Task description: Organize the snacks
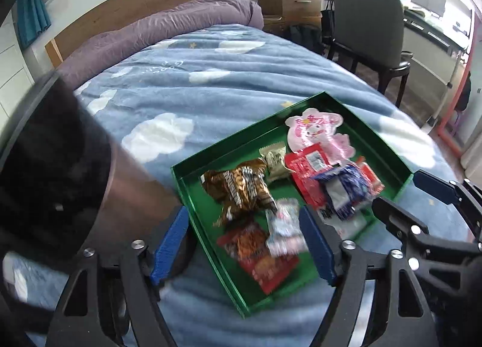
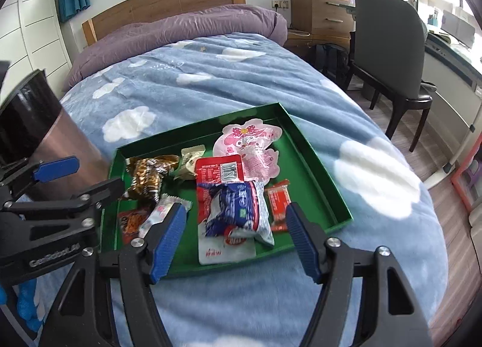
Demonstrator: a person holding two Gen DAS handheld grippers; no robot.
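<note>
Orange bar (image 2: 278,205) shows only from right wrist.

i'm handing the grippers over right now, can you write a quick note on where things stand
Left gripper: open, empty, above the near left part of the tray.
Right gripper: open, empty, above the near middle of the tray.
Green tray sits on the blue blanket. In it: pink packet at the far side, red pouch with a blue-white bag on top, brown wrapped snacks on the left, a small orange bar on the right.
Done: all visible snacks are in the tray.
Left: perhaps neaten the loose pile. Dark can stands left of the tray.
</note>
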